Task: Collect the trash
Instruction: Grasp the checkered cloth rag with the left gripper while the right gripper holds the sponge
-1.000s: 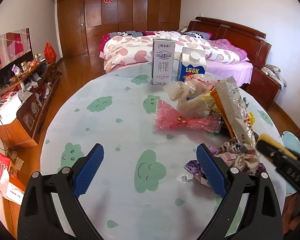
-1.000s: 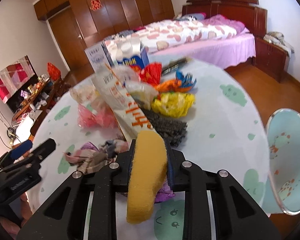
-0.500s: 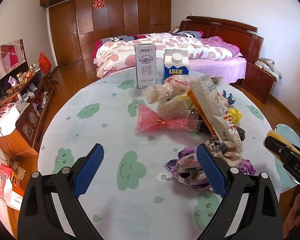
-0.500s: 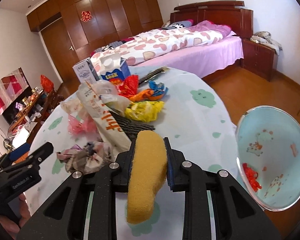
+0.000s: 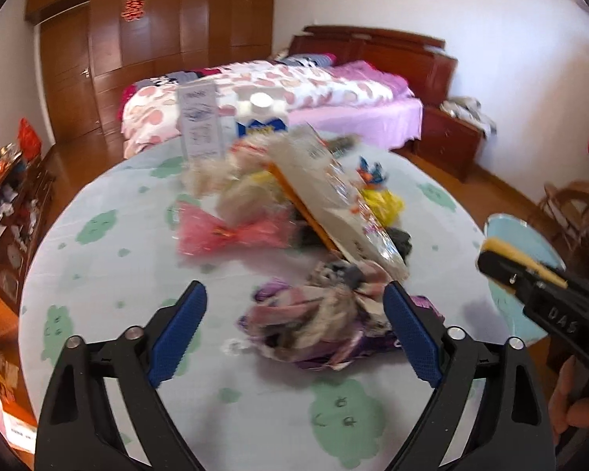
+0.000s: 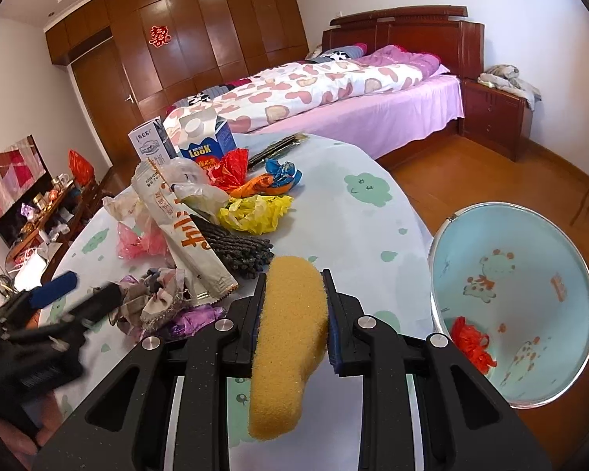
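The left gripper [image 5: 294, 314] tilts down, jaws wide but closing around crumpled purple wrappers [image 5: 326, 322]; the right gripper [image 6: 294, 298] squeezes a yellow sponge [image 6: 286, 337]

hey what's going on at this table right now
A person with a gripper in each hand is clearing trash off a round table. The right gripper is clamped on a yellow sponge, beside a blue bin that holds a red scrap. The left gripper, jaws wide but just closing a little, is around a crumpled wrapper without gripping it. More wrappers and two cartons remain piled behind.
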